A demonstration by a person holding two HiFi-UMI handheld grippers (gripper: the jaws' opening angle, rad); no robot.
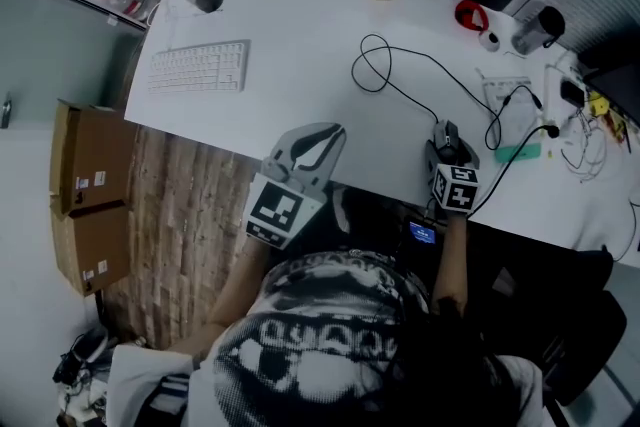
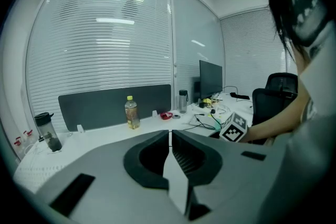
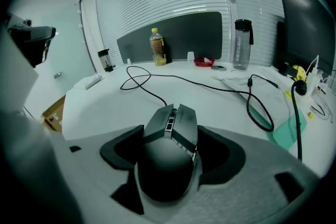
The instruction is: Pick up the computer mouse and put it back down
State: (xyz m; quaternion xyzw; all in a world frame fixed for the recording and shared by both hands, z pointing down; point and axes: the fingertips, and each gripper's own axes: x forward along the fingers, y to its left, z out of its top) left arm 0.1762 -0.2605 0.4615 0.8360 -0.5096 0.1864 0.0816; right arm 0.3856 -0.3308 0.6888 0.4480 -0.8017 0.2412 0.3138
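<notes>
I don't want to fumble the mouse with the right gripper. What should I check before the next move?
1. Mouse between the jaws of the right gripper: ok.
2. Jaws pressing on its sides: cannot tell.
3. Cable lying slack on the table: ok.
4. Left gripper shut, empty, apart from the mouse: ok.
5. Bottle well clear: ok.

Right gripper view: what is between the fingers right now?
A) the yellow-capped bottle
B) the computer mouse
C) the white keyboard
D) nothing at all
B: the dark computer mouse fills the gap between the fingers of the right gripper, and its cable trails off across the white desk.
</notes>
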